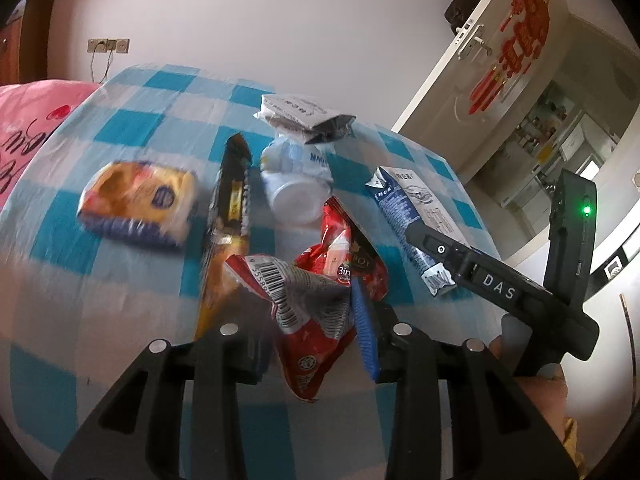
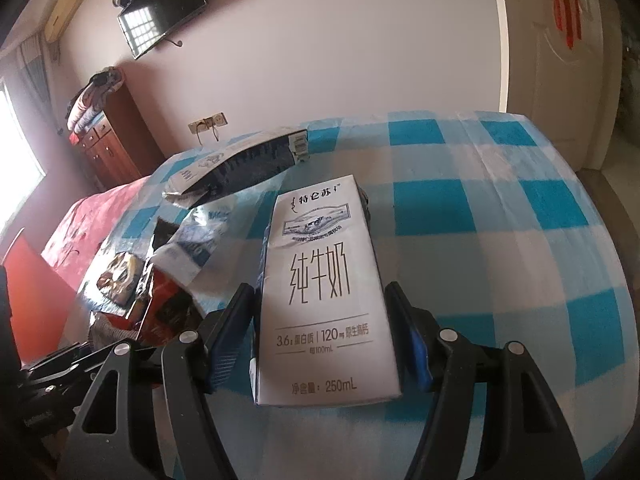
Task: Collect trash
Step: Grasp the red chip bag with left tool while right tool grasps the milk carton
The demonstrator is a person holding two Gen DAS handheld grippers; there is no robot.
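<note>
My left gripper (image 1: 308, 336) is shut on a crumpled red snack wrapper (image 1: 316, 304) with a barcode, held just above the blue-checked tablecloth (image 1: 132, 128). Beyond it lie a yellow biscuit pack (image 1: 138, 204), a black-and-gold wrapper (image 1: 230, 208), a white plastic bottle (image 1: 296, 184) and a squashed grey carton (image 1: 304, 116). My right gripper (image 2: 320, 340) is shut on a white 250 mL milk carton (image 2: 320, 280), its blue pads pressing both long sides. The same carton (image 1: 408, 208) shows at the right of the left wrist view. A flattened dark carton (image 2: 240, 160) lies further back.
The round table's edge (image 2: 600, 240) drops off at the right. A white door with a red ornament (image 1: 512, 48) stands open behind the table. Pink bedding (image 1: 28, 120) lies to the left, with a wooden cabinet (image 2: 108, 140) and a wall TV (image 2: 164, 12) beyond.
</note>
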